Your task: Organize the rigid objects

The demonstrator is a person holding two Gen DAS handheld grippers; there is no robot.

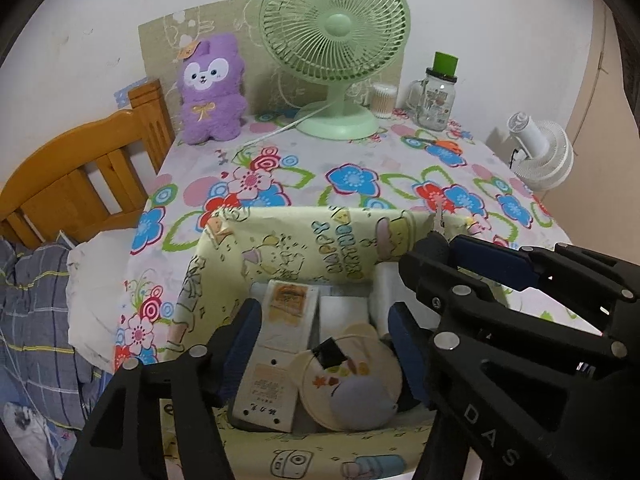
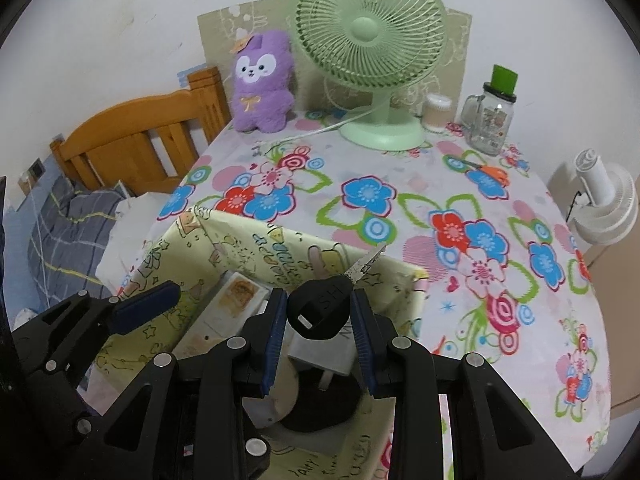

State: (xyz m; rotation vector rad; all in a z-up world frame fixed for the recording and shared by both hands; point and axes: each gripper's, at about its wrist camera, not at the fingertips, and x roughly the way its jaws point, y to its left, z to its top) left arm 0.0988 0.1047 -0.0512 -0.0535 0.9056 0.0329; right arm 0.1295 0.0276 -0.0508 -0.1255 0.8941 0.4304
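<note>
the key [image 2: 320,310] sits pinched by its black plastic head between the blue pads of the right gripper [image 2: 320,312], jaws nearly closed on it. its long axis runs up and to the right in the right wrist view: the metal blade pokes out past the fingertips toward the flowered tablecloth [image 2: 500,208], over the far right corner of the fabric bin [image 2: 192,236]. the head end faces back toward the camera, white mark showing.

left gripper [image 1: 324,336] hangs above the bin's inside, jaws about half apart, nothing between the pads. under it lie a white adapter [image 1: 276,356] with an orange label, lying lengthwise away from the camera, and a round cream disc [image 1: 352,380] with a black clip on it.

the left wrist view shows the bin's contents plainly; of the key it catches only the blade tip and part of the head, beyond the right gripper's finger. the right wrist view shows the key whole but hides most of the disc behind the jaws.

further back: purple plush [image 2: 262,80], green fan [image 2: 372,40], glass jar mug [image 2: 490,120] with green lid, white fan [image 2: 604,200] off the table's right edge, wooden headboard [image 2: 136,140] at left.
</note>
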